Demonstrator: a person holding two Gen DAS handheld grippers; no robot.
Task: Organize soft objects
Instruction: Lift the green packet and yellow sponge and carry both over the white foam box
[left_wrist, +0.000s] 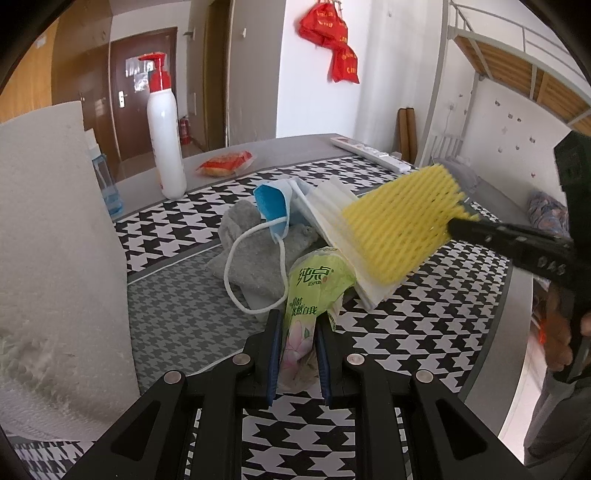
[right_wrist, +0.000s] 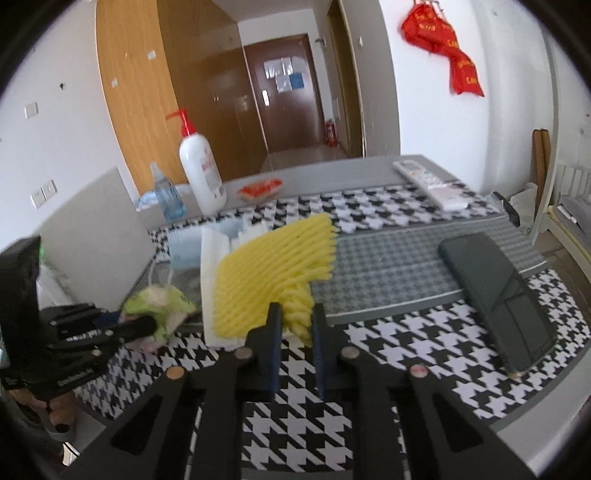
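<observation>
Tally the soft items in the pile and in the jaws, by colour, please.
Yellow: 1, foam net, in the right gripper
Green: 1, tissue pack, in the left gripper
Blue: 1, face mask
Grey: 1, cloth
White: 1, foam sheets under the net
Total: 5

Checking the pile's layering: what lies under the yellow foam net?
Under the yellow foam net, held by the right gripper, is white foam netting. What that covers is hidden.

One yellow foam net, one tissue pack, two bottles
</observation>
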